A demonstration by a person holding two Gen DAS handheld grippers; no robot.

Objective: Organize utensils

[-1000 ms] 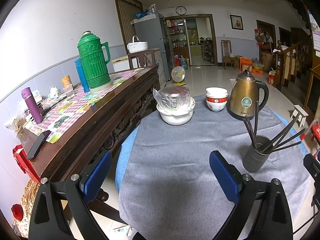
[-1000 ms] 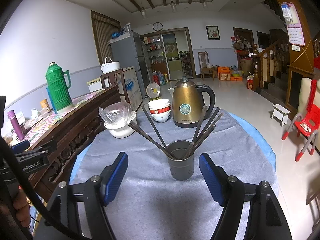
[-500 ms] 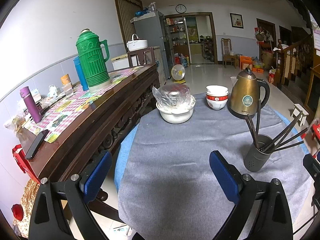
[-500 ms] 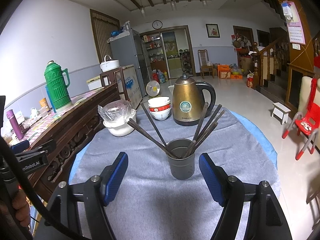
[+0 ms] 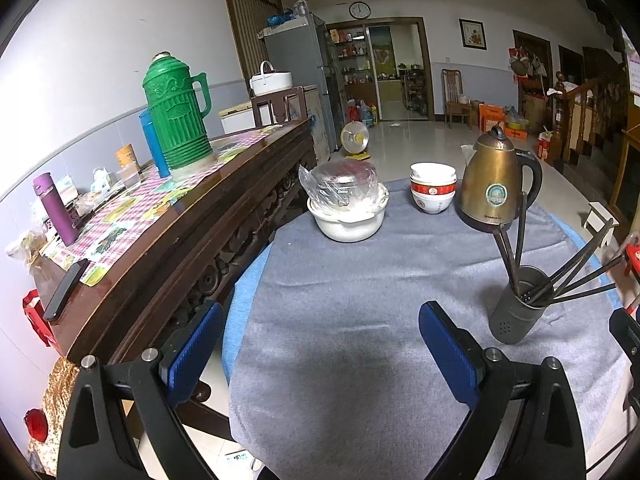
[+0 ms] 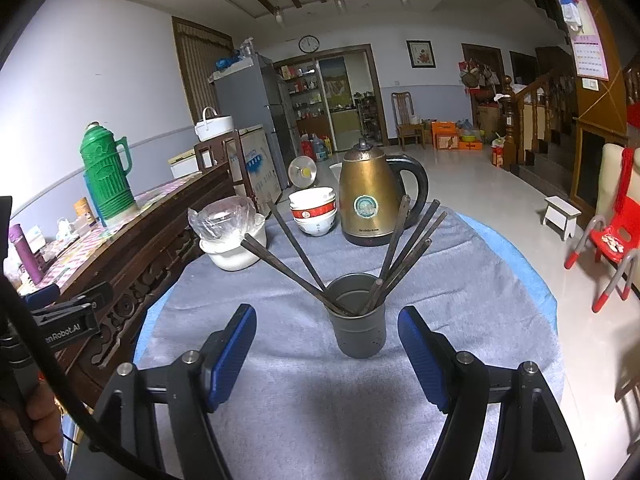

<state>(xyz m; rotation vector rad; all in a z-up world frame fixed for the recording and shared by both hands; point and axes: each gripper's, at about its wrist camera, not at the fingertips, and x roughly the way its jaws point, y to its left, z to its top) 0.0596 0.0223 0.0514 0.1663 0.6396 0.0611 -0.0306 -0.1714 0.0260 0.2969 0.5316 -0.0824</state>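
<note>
Right gripper (image 6: 326, 354) hangs low over the grey cloth (image 6: 312, 412), jaws wide and holding nothing; the cup (image 6: 359, 322) stands upright just ahead, lined up with the gap but beyond the blue pads (image 6: 230, 354), untouched; the chopsticks (image 6: 404, 248) sit in the cup, fanned out, some leaning left, more leaning right. Behind it, the kettle (image 6: 370, 204) on the far side of the tabletop (image 6: 516, 268); the stacked bowls (image 6: 314, 212) just left of the kettle; the white pot (image 6: 232, 248) with a plastic-wrapped bowl on top further left.

Left gripper (image 5: 320, 344), jaws wide too, nothing between them but bare cloth; from here the cup (image 5: 520, 308) is off to my right, well clear of the right pad; its sticks splay toward the frame edge. To the left, the sideboard (image 5: 160, 248) runs alongside; the green flask (image 5: 178, 116) stands on it; a purple bottle (image 5: 56, 208) nearer me.
</note>
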